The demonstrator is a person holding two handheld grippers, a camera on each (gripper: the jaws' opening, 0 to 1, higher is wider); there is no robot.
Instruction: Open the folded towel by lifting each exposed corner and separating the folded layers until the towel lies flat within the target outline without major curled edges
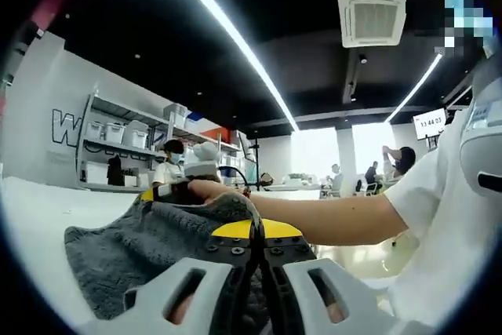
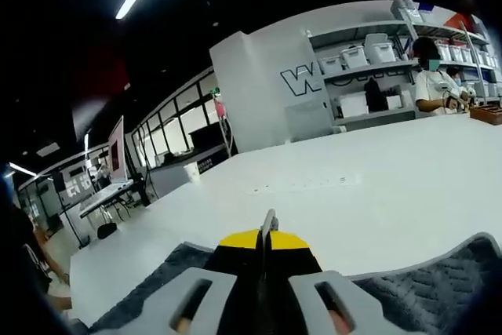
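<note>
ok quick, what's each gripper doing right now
left gripper: shut on the towel.
right gripper: shut on the towel's edge.

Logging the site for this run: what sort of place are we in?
Probably an open-plan lab or workshop: storage shelves with bins, a ceiling air-conditioning unit, and other people at white tables. The grey towel lies on one.
</note>
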